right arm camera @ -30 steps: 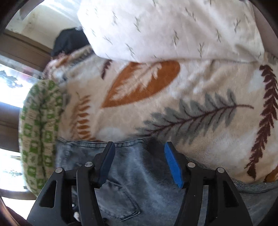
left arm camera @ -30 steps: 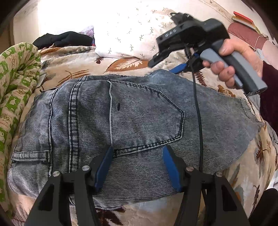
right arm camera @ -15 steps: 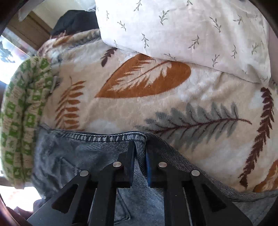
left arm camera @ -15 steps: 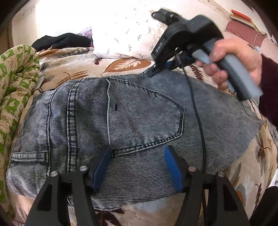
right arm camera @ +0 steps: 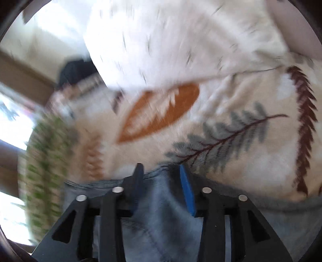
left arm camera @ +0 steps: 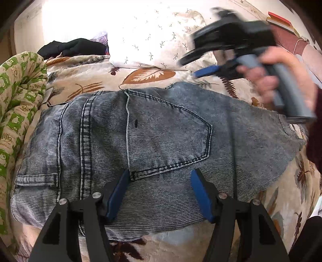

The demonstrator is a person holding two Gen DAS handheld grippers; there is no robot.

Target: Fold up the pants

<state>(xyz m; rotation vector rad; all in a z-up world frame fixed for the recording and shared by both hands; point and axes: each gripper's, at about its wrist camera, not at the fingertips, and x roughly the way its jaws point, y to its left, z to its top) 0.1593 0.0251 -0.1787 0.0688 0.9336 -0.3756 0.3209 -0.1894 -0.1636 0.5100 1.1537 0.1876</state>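
Grey-blue denim pants [left arm camera: 153, 141] lie folded on the leaf-print blanket [left arm camera: 84, 80], back pocket up. My left gripper [left arm camera: 159, 191] is open and empty, hovering over the pants' near edge. My right gripper [left arm camera: 203, 72] is blurred, above the far edge of the pants, lifted off them. In the right wrist view its jaws [right arm camera: 161, 181] stand open with the pants' far edge [right arm camera: 159, 193] below and between them, not pinched.
A white sprigged pillow [left arm camera: 153, 36] lies beyond the pants. A green-patterned quilt [left arm camera: 18, 96] is bunched at the left. Black clothing [left arm camera: 72, 47] sits at the back left. Books [left arm camera: 279, 19] are at the far right.
The right gripper closed on the pants' far edge half a second ago, then opened, let go and pulled up and right. The left gripper stayed put.
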